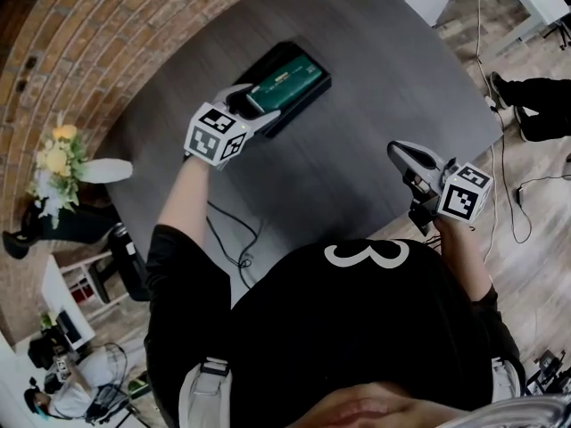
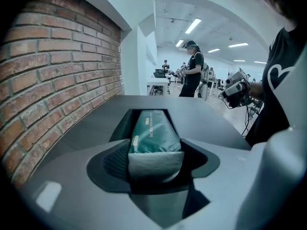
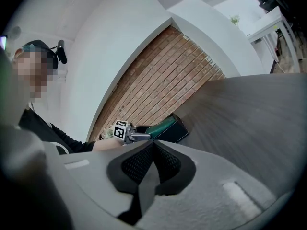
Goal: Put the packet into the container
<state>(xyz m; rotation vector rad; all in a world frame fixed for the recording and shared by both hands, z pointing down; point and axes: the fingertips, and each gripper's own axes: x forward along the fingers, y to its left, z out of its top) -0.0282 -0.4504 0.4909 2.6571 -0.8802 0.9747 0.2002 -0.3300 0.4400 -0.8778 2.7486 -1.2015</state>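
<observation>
Packet [image 2: 154,131] in left gripper [image 2: 157,151], seemingly inside container [image 2: 122,126]

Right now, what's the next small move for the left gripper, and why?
Probably open the left gripper to let go: its jaws clamp the near end of the packet, which already seems to lie inside the container.

My left gripper [image 1: 254,103] hides the packet's [image 1: 296,74] end at seven o'clock, and its print [image 1: 284,84] is too small to read.
</observation>
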